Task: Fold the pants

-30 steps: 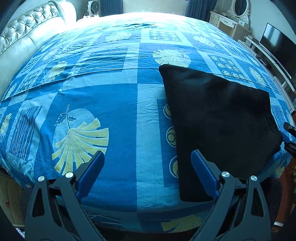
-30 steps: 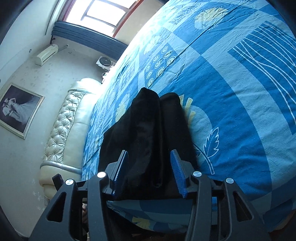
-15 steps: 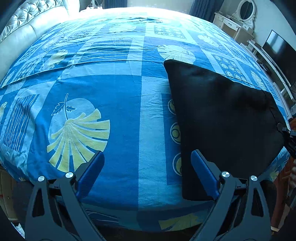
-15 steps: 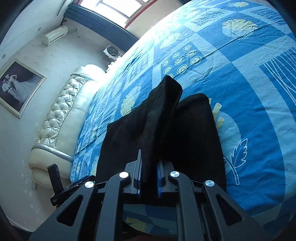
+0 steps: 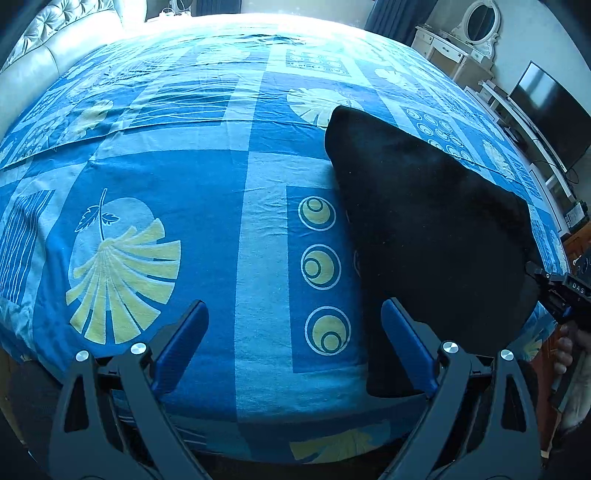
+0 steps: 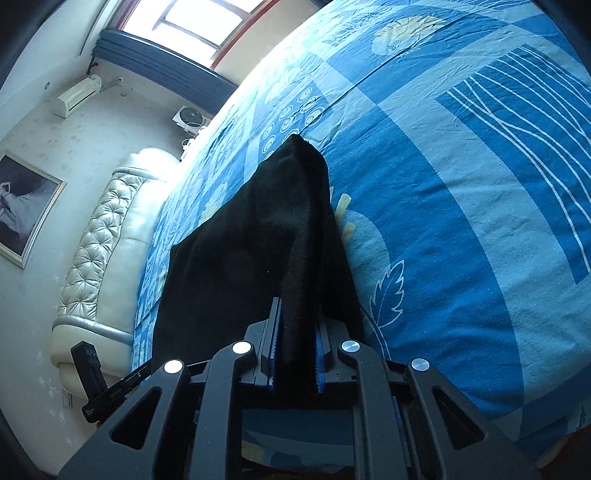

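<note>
The black pants lie partly folded on the right side of the bed's blue patterned sheet. My left gripper is open and empty over the near bed edge, its right finger beside the pants' near left corner. My right gripper is shut on the pants' edge and lifts it into a raised ridge. It also shows at the right edge of the left wrist view.
A padded white headboard stands to the left. A dresser with mirror and a TV stand to the right of the bed. A window and an air conditioner are on the far wall.
My right gripper closed on the pants' edge and lifted it up, pulling the cloth into a ridge. My left gripper stayed open and shifted slightly left along the bed edge.
</note>
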Motion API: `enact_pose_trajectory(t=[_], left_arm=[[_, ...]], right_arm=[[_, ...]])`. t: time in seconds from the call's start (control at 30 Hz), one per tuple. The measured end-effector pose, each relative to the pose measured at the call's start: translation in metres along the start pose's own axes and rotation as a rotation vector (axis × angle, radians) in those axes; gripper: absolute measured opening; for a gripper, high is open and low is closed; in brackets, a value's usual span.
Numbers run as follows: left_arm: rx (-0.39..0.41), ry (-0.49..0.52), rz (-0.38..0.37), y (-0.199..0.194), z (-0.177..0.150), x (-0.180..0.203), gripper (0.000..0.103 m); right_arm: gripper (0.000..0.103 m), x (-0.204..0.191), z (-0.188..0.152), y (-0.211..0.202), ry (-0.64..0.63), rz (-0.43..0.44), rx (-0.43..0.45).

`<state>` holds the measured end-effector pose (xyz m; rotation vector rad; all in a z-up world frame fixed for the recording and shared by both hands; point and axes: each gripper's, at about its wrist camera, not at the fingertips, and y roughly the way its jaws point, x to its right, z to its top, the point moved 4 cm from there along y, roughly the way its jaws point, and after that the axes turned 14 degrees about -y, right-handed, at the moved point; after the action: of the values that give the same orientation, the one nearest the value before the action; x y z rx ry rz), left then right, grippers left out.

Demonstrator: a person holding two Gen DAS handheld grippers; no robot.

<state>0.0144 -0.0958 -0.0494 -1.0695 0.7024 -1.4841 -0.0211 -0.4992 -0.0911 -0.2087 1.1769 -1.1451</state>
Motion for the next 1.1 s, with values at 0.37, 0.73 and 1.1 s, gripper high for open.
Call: enact_pose_trajectory(t=[0.37, 0.73, 1.1], left_arm=[[-0.014, -0.021, -0.036, -0.004, 0.001, -0.001, 0.094], [-0.050, -0.023, -0.158, -0.003, -0.002, 0.019, 0.094], [-0.241, -0.110, -0.448, 0.031, -0.010, 0.048, 0.094]], right_arm=[[0.060, 0.020, 0.005, -0.042, 0.098, 0.040, 0.100], [0.067, 0.020, -0.008, -0.016, 0.126, 0.124, 0.028], [0.071, 0.015, -0.007, 0.001, 0.118, 0.133, 0.002]])
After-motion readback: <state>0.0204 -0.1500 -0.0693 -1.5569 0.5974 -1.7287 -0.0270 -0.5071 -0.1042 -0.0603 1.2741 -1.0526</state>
